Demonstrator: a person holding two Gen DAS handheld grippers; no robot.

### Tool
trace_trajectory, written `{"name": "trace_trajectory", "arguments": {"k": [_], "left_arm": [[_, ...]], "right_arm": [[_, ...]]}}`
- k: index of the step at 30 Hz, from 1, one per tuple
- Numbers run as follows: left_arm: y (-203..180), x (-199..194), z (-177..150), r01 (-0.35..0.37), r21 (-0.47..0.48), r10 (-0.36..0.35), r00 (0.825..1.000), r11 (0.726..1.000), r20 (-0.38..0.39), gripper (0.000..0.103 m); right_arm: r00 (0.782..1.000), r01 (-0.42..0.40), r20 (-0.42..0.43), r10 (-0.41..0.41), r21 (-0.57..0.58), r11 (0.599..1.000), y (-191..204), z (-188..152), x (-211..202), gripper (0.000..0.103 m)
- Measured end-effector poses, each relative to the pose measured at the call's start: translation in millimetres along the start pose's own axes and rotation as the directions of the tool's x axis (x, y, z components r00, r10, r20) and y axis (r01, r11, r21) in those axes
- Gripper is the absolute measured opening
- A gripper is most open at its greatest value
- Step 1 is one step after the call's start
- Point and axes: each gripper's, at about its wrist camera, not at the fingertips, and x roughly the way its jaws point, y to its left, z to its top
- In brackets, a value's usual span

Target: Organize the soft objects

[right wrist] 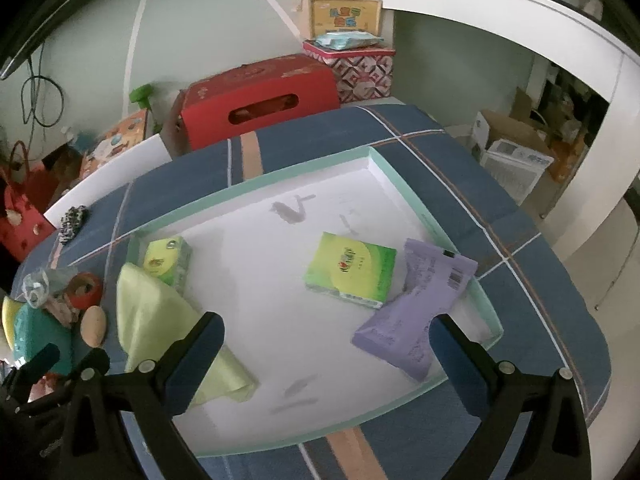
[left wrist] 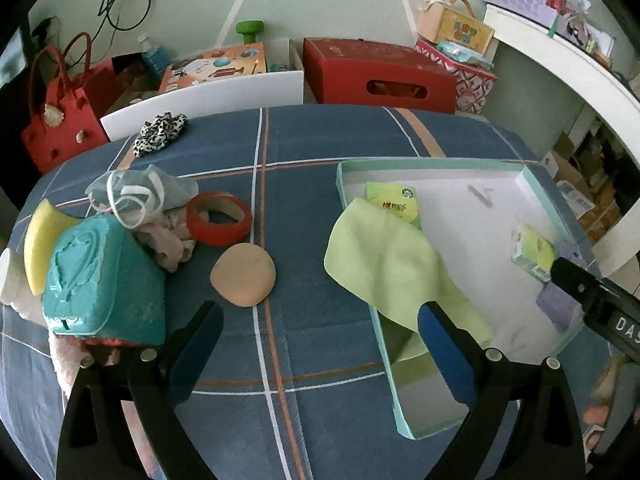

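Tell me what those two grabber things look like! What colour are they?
Both look alike. The left gripper and the right gripper each have two black plastic arms that spread like a V. Their fingers carry flat blue pads. Small round silver bolts sit on the black arms. The right one's black body bears white letters, "DAS". No cables or sleeves show.

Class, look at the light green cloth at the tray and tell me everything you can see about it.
The light green cloth is a plain, soft, thin fabric, looking like microfibre, without print. It lies loosely spread and gently creased, not folded neat. It is draped over the left rim of the shallow teal tray, part inside on the white floor, part hanging out over the checked bedcover. Its far edge overlaps a green tissue pack. Neither tool holds it.
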Motion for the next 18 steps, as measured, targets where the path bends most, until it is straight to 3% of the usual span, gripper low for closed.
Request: {"name": "trace_trajectory", "arguments": {"k": [9, 18], "left_arm": [[21.2, -30.5, 1.9, -0.024, -0.027, 0.026, 0.996, 0.999, 0.079, 0.098], [65.8, -64.4, -0.6, -0.076, -0.112, 0.09, 0.987, 0.991, 0.133, 0.098]], "right_arm": [[0.986, -0.135, 0.099, 0.135, -0.007, 0.991, 29.3, 2.1, -23.0, 0.103], [0.966, -0.225, 0.1, 0.237, -0.116, 0.967, 82.2, -4.9, -35.0, 0.103]]}}
